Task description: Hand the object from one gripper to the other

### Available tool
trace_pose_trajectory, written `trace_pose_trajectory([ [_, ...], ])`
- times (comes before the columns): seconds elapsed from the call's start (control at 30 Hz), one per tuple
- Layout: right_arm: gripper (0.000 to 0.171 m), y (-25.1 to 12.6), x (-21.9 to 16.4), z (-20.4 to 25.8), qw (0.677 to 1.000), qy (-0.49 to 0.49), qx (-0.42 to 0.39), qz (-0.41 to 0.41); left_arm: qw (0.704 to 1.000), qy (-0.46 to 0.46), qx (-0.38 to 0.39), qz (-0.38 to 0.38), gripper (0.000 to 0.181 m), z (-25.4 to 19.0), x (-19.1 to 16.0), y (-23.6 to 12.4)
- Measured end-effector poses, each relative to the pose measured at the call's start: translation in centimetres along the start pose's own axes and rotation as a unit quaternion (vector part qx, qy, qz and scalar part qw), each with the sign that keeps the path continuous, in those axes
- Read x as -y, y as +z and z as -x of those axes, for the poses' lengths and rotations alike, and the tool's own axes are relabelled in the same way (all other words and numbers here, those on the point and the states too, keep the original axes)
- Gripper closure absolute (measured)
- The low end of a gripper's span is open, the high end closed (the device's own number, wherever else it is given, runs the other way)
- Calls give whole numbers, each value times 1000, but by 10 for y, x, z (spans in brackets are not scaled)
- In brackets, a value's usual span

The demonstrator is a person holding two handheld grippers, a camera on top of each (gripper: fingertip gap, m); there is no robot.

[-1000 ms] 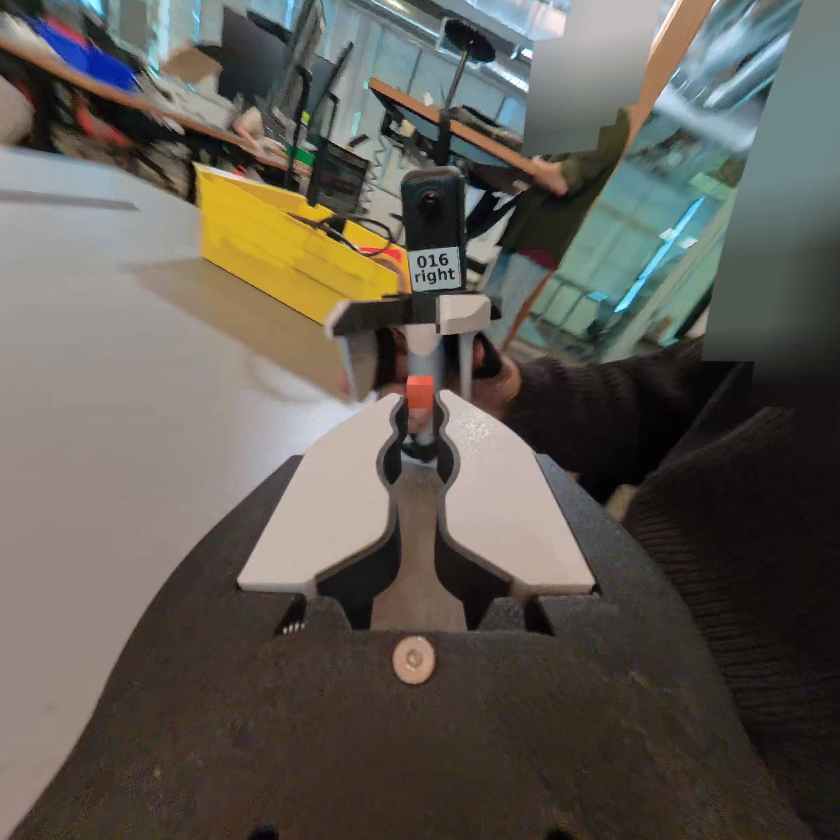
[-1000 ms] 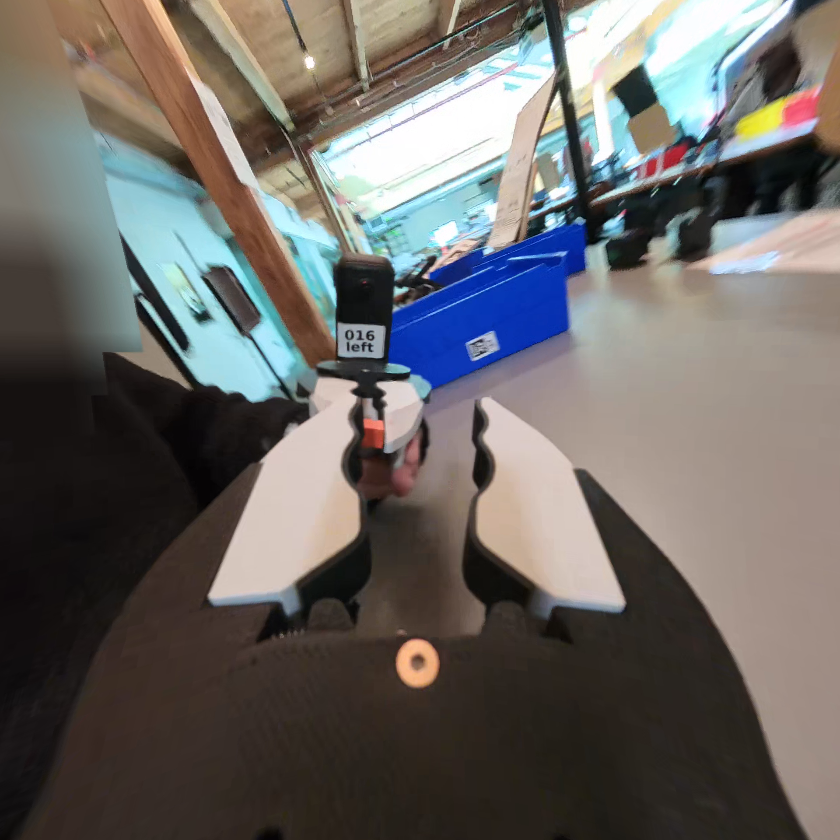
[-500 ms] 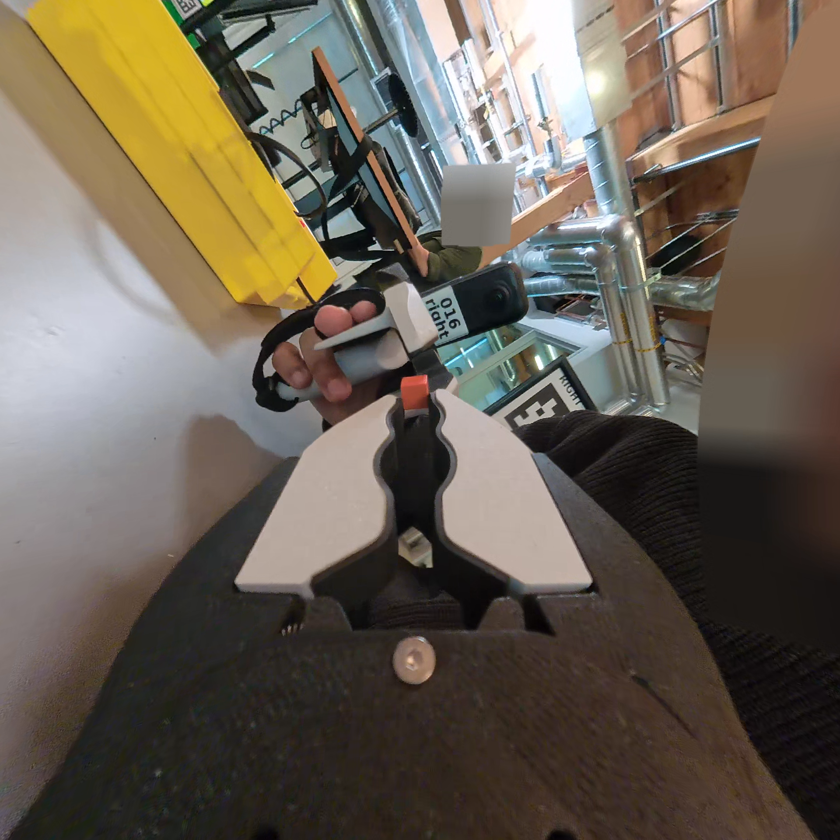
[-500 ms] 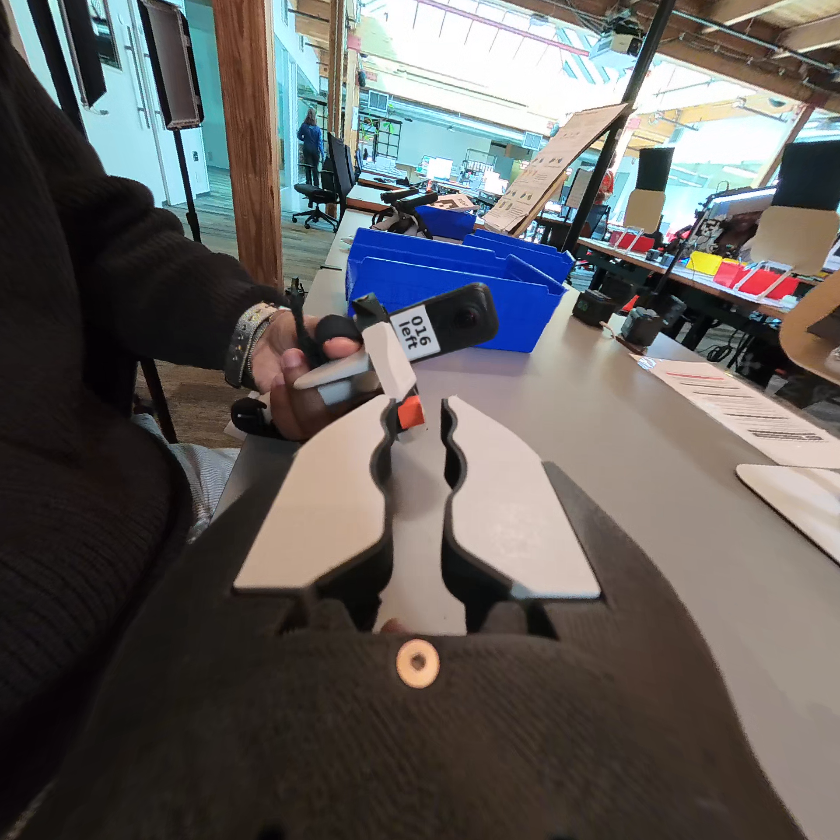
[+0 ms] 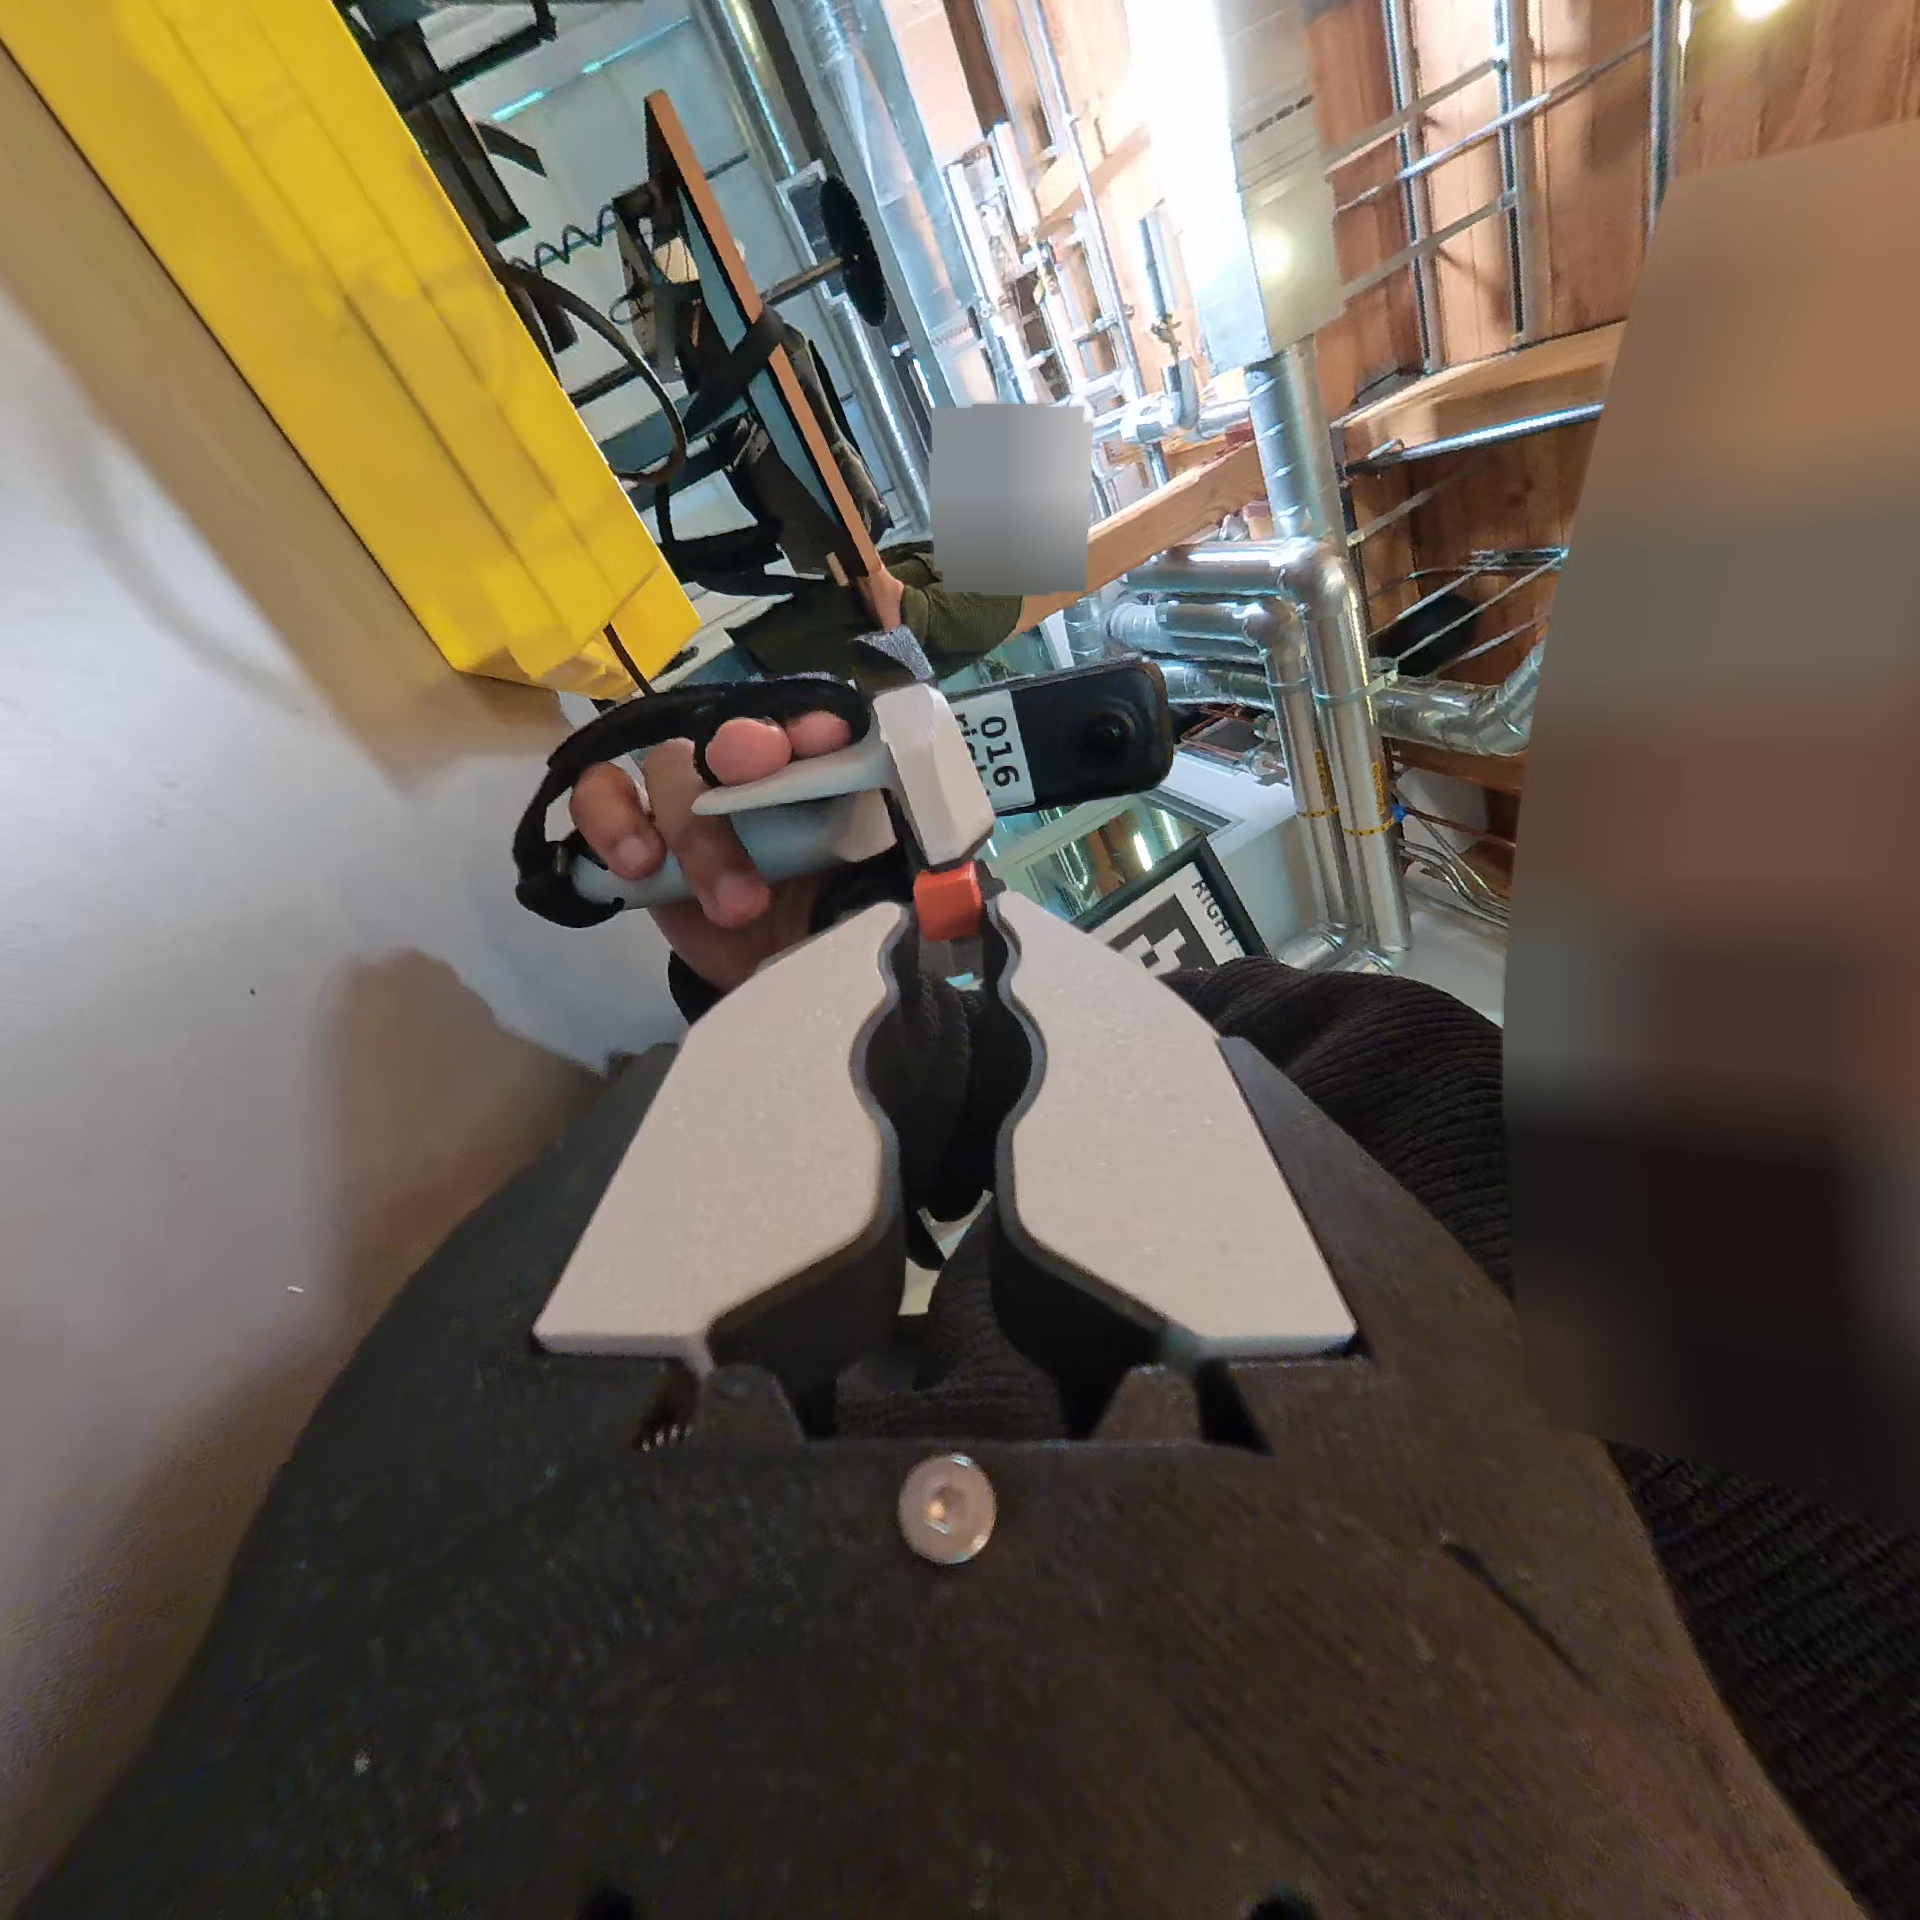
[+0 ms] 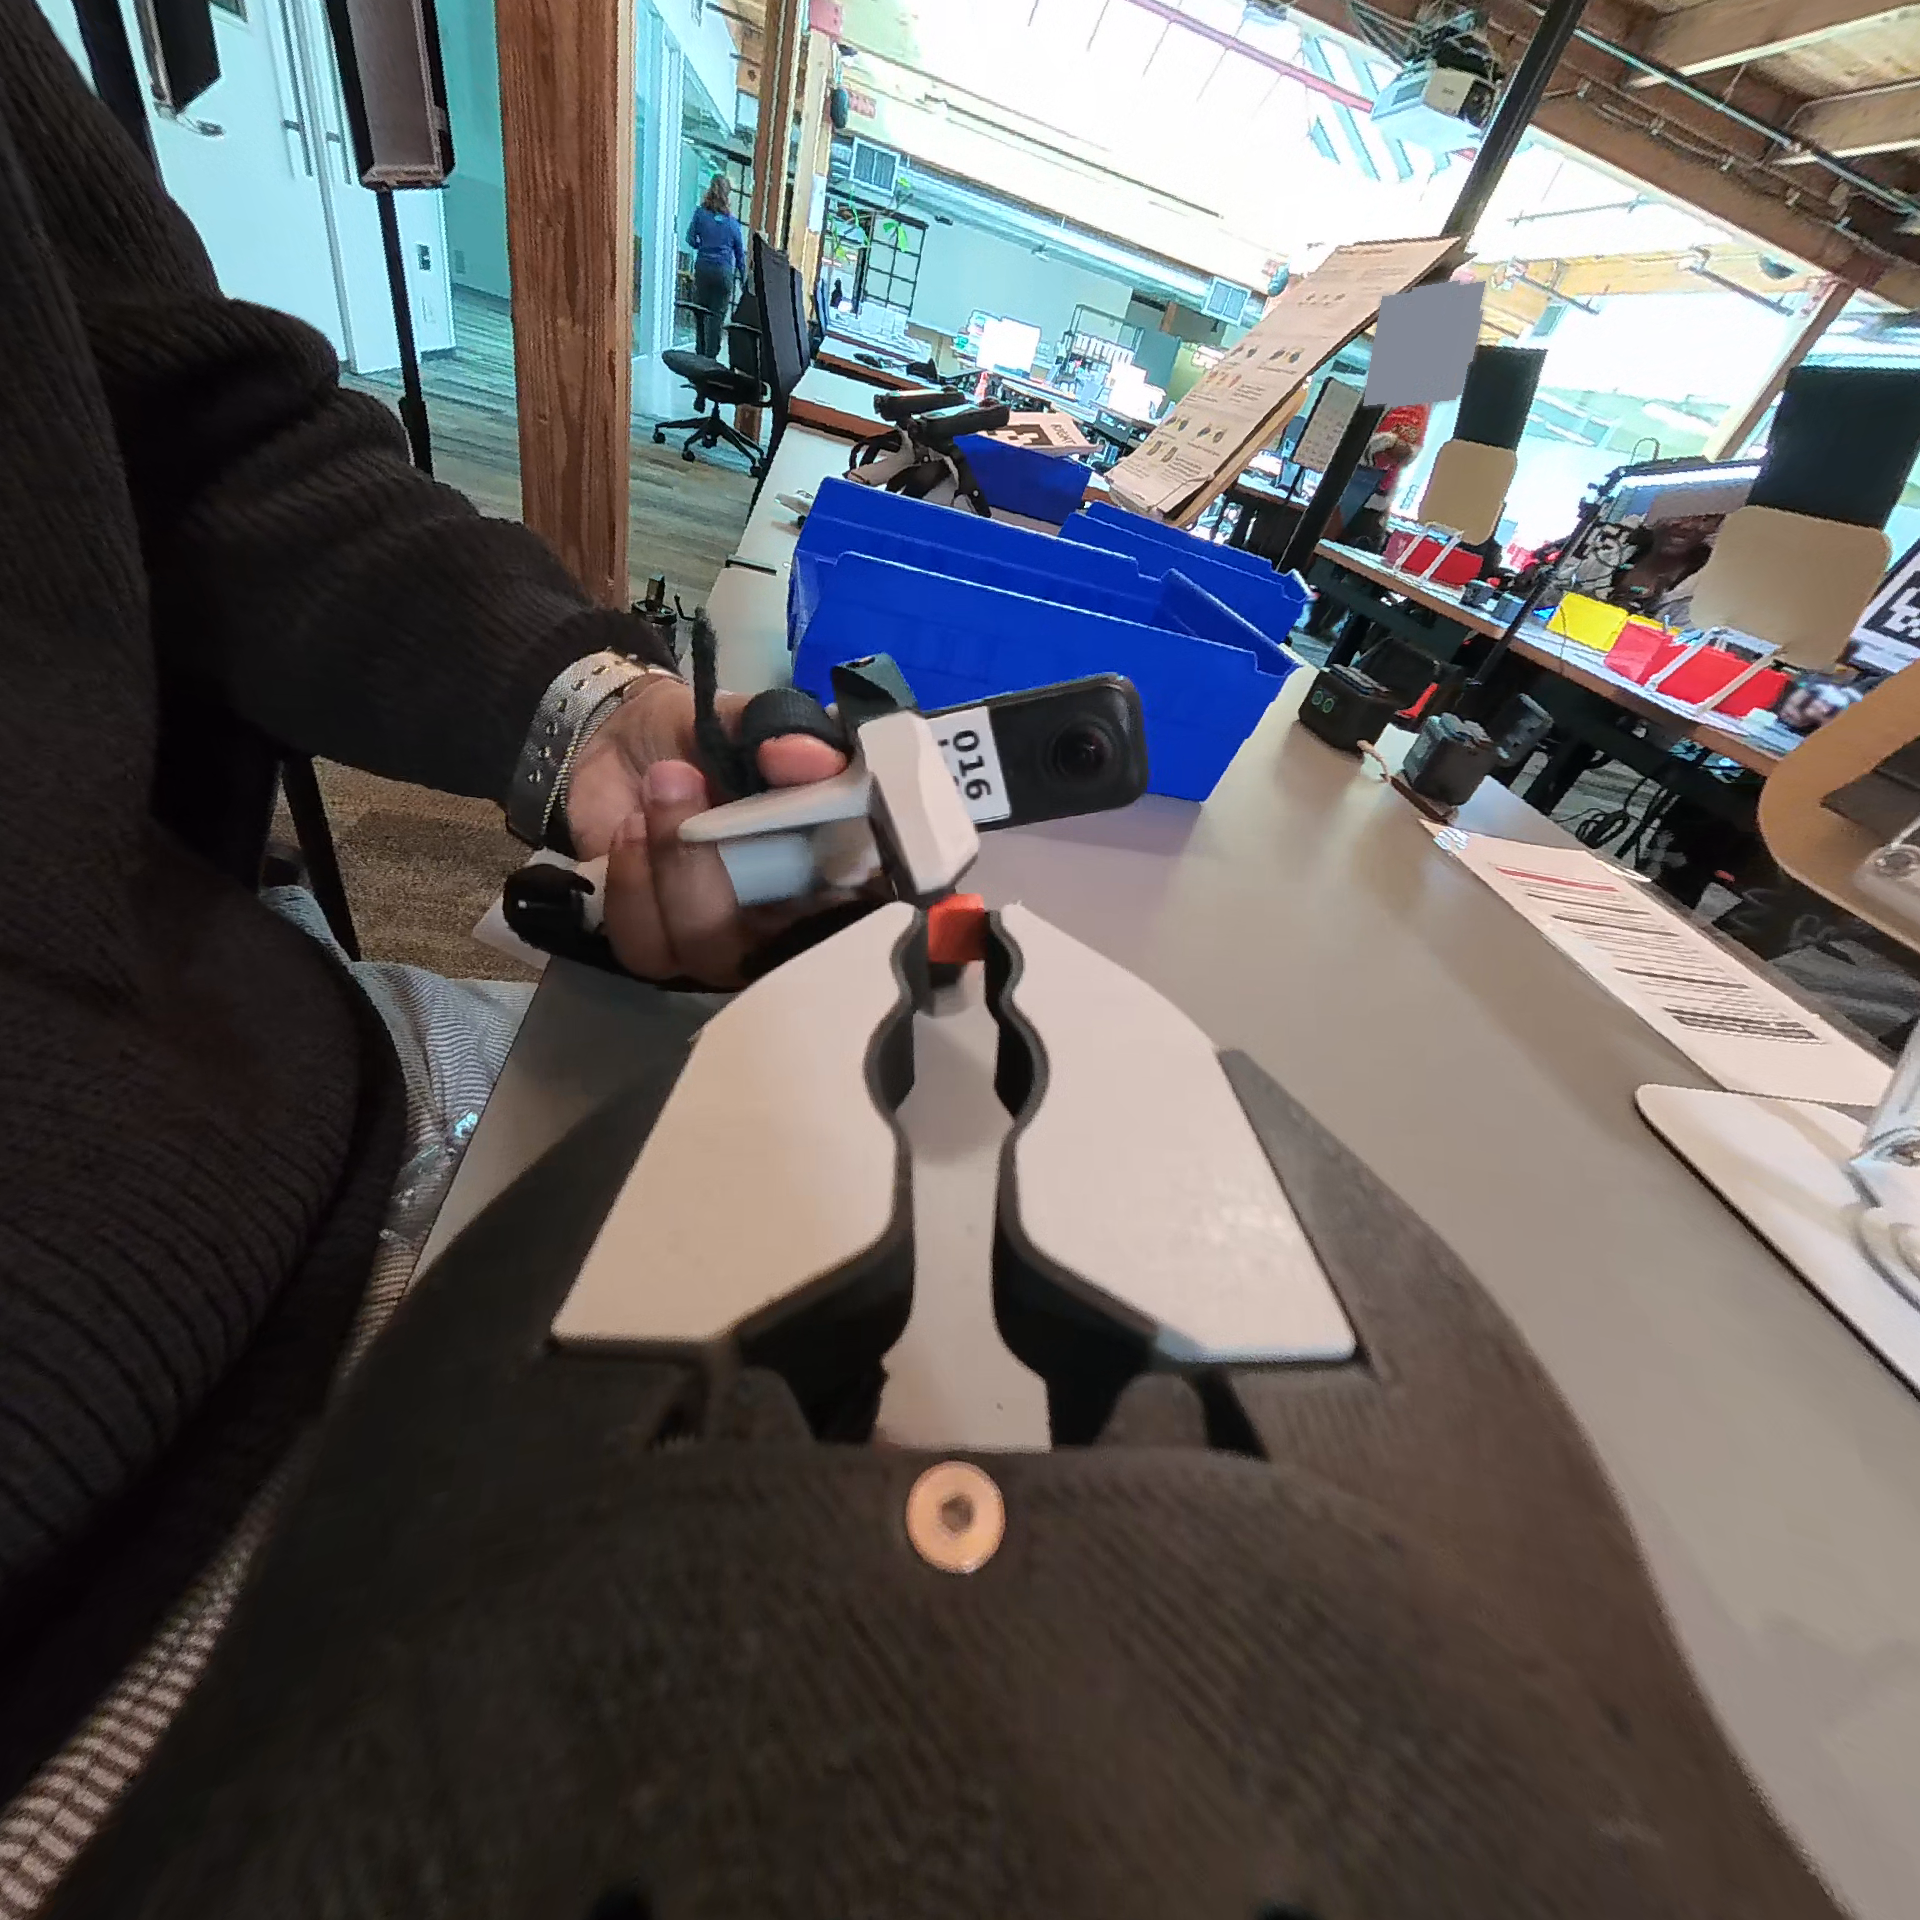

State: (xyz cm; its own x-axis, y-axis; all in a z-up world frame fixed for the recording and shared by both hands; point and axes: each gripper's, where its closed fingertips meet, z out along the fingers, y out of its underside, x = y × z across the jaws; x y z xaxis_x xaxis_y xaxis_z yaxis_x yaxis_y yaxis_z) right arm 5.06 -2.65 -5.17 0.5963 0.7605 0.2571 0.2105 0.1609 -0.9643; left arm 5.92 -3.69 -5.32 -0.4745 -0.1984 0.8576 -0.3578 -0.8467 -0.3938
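The grey bench (image 6: 1351,1039) fills the right wrist view from 2 to 5 o'clock, with a blue bin (image 6: 997,634) at 12 o'clock; in the left wrist view a yellow bin (image 5: 343,312) stands at 11 o'clock.

Both claws meet tip to tip above the bench edge. The left claw (image 5: 948,930) is narrowed around the small orange block (image 5: 948,902), which sits right at its fingertips at 12 o'clock. In the right wrist view the right claw (image 6: 956,940) has also closed in to a narrow gap, with the same orange block (image 6: 956,930) between its tips.

Judged from this, the handover is at its midpoint: the block looks pinched from both sides, though I cannot tell how firmly the right claw bites. What remains is for the left claw to open and draw away.

The block is nearly cubic, so no long axis is clear. Below it a slim pale and dark part runs toward 6 o'clock into each claw's gap; whether it belongs to the block I cannot tell.
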Motion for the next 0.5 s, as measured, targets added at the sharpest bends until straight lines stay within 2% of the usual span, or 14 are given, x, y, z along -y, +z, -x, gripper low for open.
trace_pose_trajectory([
  [0.1, 161, -3, 0, -8, 1000, 11, -21, 4, 1000, -1, 12, -21, 154, 4, 7, -3],
  [0.27, 161, -32, 7, -49, 991, 33, -124, 30, 999, 1, 12, -40, 154, 5, 14, -7],
  [0.37, 161, -84, 13, -90, 967, 79, -235, 64, 999, 1, 16, -34, 155, 7, 11, -5],
  [0.5, 161, -187, 21, -136, 911, 109, -390, 76, 999, 2, 19, -28, 156, 9, 9, -5],
])
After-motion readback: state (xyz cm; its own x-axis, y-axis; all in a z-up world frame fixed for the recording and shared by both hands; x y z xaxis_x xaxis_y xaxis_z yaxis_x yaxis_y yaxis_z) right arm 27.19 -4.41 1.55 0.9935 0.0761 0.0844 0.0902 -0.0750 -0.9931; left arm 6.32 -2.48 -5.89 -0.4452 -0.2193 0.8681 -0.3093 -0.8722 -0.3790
